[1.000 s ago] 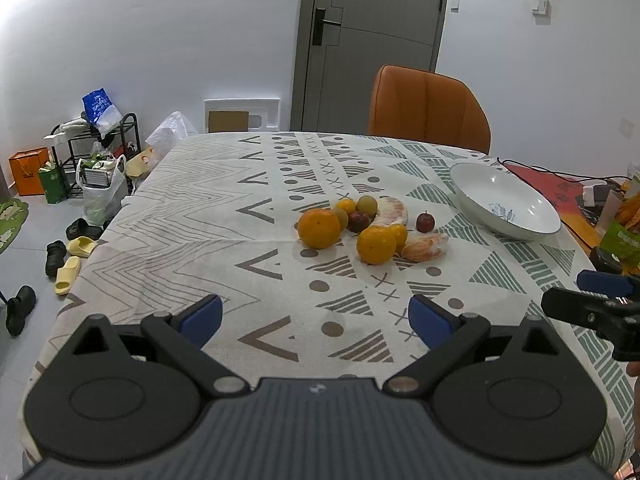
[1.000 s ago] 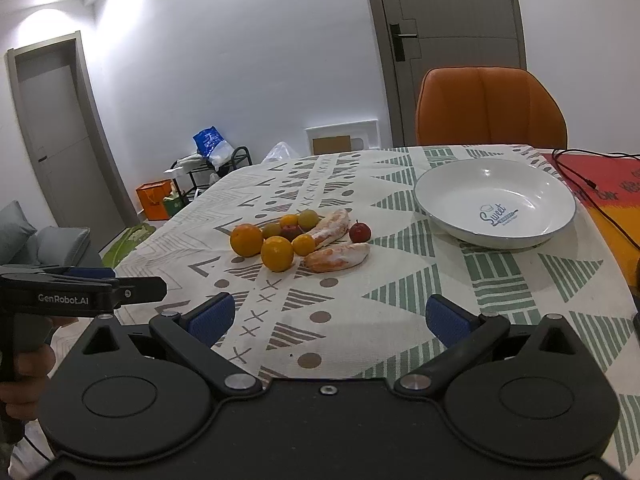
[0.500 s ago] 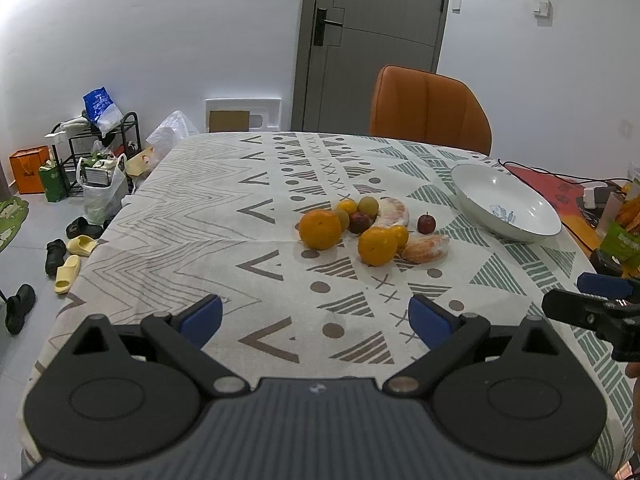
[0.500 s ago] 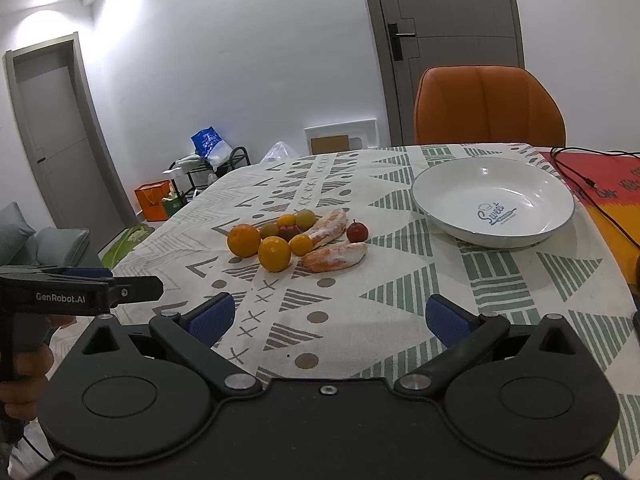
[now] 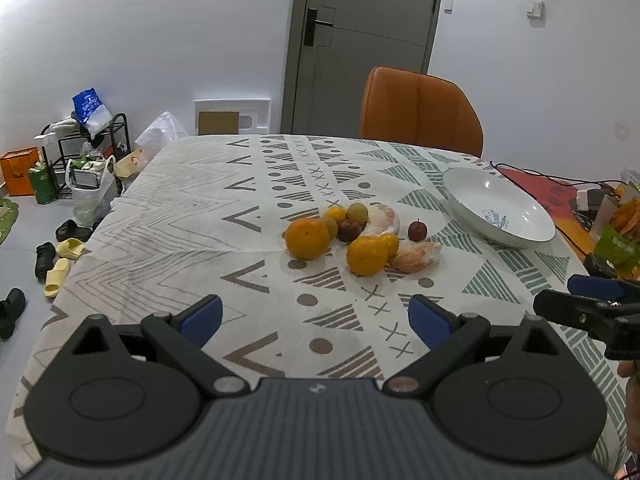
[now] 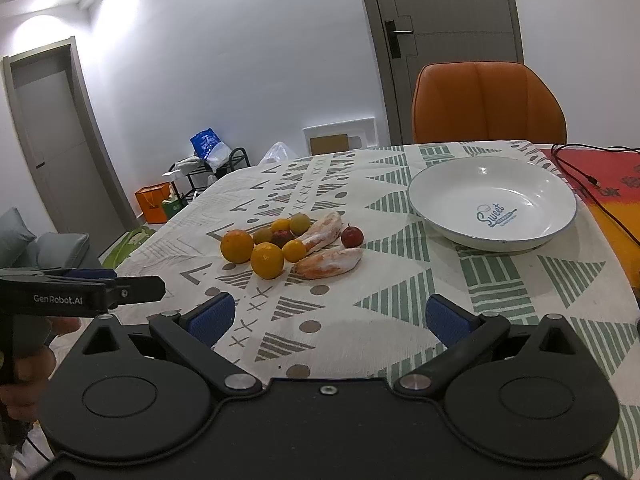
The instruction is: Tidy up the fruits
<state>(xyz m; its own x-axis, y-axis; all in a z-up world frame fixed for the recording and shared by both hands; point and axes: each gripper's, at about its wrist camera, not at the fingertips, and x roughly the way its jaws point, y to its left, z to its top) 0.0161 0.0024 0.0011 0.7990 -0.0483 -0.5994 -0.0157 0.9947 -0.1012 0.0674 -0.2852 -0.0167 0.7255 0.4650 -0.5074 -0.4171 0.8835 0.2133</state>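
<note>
both grippers came a little nearer to the fruits [image 5: 352, 236] since the earlier frames. left gripper [image 5: 316, 316] and right gripper [image 6: 326, 316] hover with fingers wide open, holding nothing. fruits lie ahead on the bench [image 5: 192, 208]; the bowl [image 6: 492, 204], ahead-right, is empty. i judge sorting has not started; next, reach forward and close on one fruit.

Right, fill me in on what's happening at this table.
A person holds a gripper in each hand, sorting fruit. The left gripper and right gripper are both open, holding nothing, above the near edge of the patterned tablecloth. The fruit pile, oranges, smaller fruits and peeled segments, sits mid-table, untouched. The white bowl to its right holds nothing yet.
</note>
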